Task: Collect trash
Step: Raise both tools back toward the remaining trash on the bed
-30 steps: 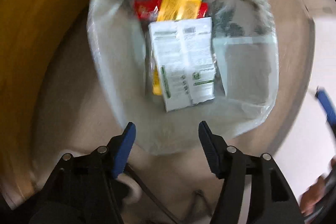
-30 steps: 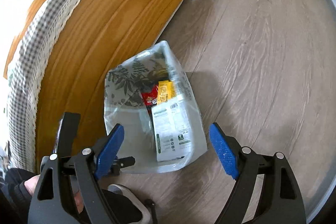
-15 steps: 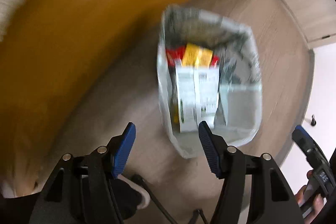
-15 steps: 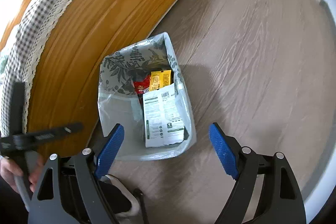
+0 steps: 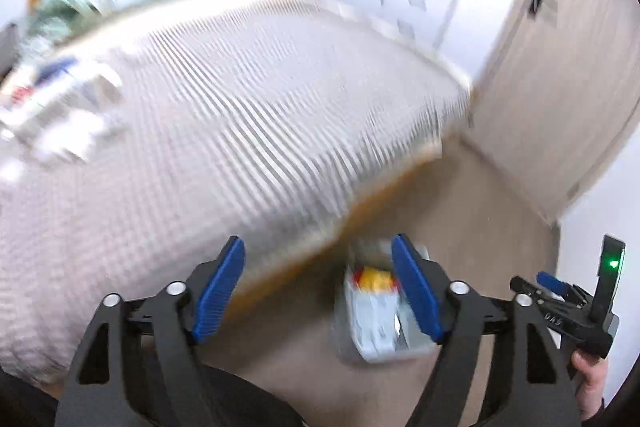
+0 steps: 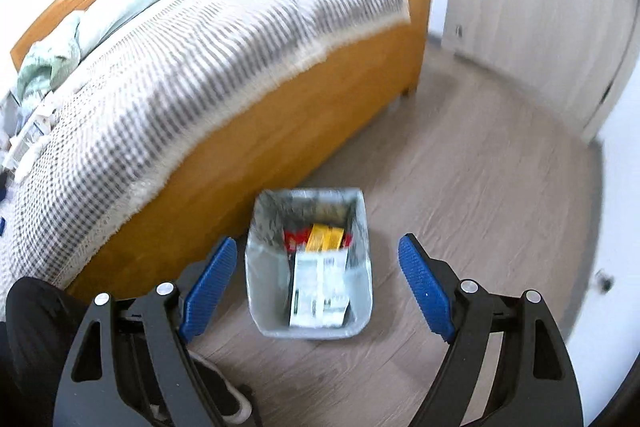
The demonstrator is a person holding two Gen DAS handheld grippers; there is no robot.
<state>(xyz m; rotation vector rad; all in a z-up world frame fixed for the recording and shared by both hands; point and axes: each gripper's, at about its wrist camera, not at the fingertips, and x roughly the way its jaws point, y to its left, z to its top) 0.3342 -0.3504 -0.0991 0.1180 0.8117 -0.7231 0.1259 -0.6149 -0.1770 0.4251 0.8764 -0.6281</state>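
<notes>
Both tongs, left (image 5: 318, 291) and right (image 6: 316, 287), spread and empty, have swung up from the bin (image 6: 310, 267) toward the bed (image 6: 200, 39); more trash likely awaits at upper left.

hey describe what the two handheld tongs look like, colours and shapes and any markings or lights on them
Both the left tongs and the right tongs have black angular frames with triangular cut-outs and silver rivet heads. Each finger ends in a ribbed blue pad. In the left wrist view, the right tongs' body carries a small green light and faint white lettering, held by a bare hand.
</notes>
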